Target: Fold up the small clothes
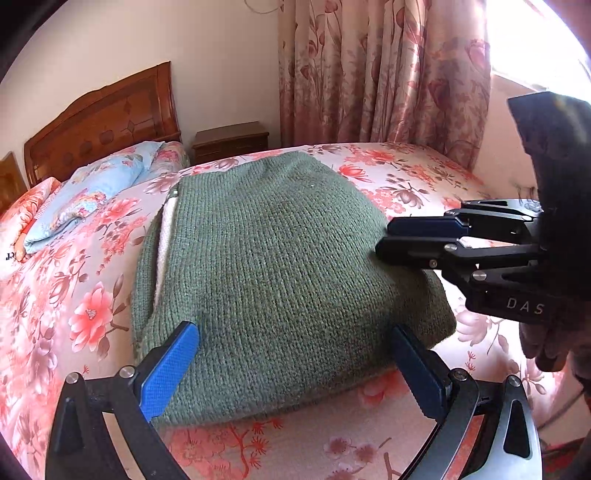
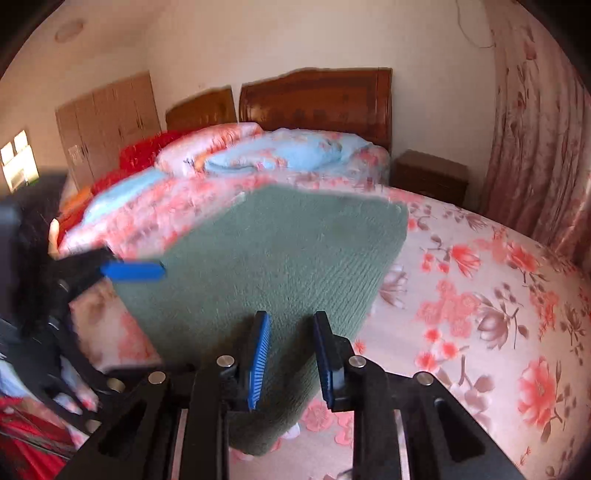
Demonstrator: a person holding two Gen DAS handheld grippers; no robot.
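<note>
Floral bed (image 1: 388, 173) bears green sweater (image 1: 280, 258); pillows (image 1: 92, 195).

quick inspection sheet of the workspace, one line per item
surface: bed under a floral sheet
job's things: green knit garment lying folded, white lining showing at one edge
clutter: blue floral quilt at the head end
grippers: left gripper open over the garment's near edge; right gripper narrowly open, above the garment's side, nothing gripped
cables: thin wire on wall
surroundings: wooden headboard, nightstand, floral curtain
</note>
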